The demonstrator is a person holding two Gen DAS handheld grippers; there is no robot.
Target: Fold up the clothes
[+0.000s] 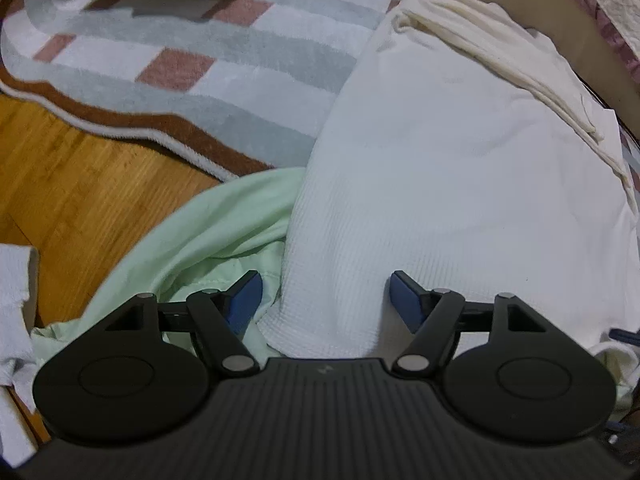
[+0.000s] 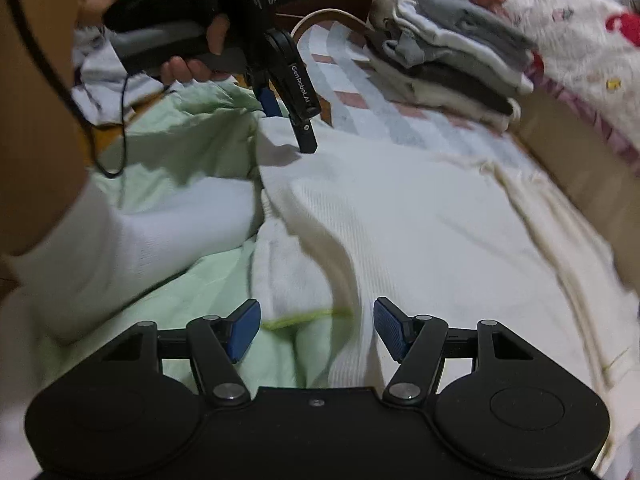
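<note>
A white ribbed garment lies spread on the striped rug, with a cream fold along its far right edge. My left gripper is open just above its near hem, one blue pad on each side of the corner. In the right wrist view the same white garment fills the middle, and my right gripper hovers open over a raised fold of its near edge. The left gripper shows there too, held by a hand at the garment's far left corner. A pale green garment lies crumpled to the left of the white one.
A checked grey, white and pink rug with a brown border lies on a wooden floor. A stack of folded grey and white clothes sits at the back right, beside a floral quilt. A white-sleeved arm crosses the left.
</note>
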